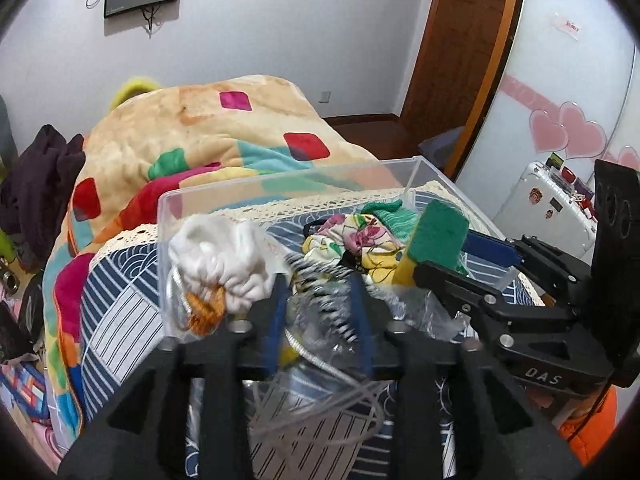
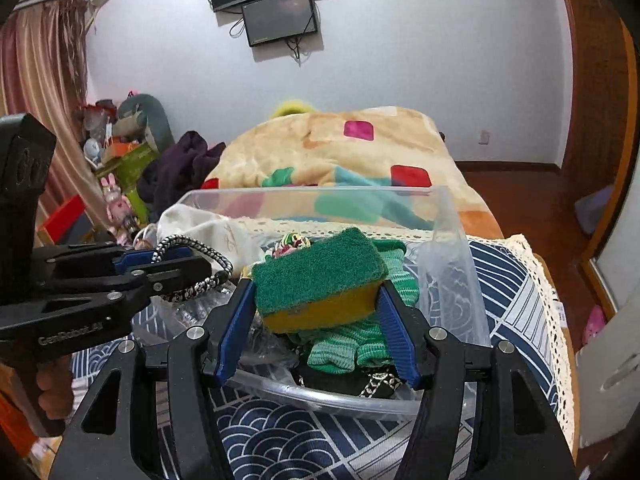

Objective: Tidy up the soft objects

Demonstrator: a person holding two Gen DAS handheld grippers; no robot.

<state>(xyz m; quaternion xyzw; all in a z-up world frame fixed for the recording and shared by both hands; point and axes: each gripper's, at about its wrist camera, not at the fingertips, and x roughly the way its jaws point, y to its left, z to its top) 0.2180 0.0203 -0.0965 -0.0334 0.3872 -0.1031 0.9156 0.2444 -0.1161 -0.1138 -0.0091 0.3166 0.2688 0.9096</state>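
Clearly the right gripper (image 2: 318, 300) pinches the light, squashy sponge (image 2: 320, 276) by its ends above the bin (image 2: 440, 216); the left gripper (image 1: 320, 300) seemingly clamps a cord (image 1: 320, 280).

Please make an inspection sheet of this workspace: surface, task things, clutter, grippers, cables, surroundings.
Surface: blue-white patterned cloth with lace edge.
Job's things: clear bin holds green knit cloth, floral fabric; white cloth at the bin's left wall.
Clutter: clear plastic bags.
Grippers: right gripper shut on sponge above bin; left gripper shut on black-white cord.
Cables: monitor wires on wall.
Surroundings: blanket, suitcase.
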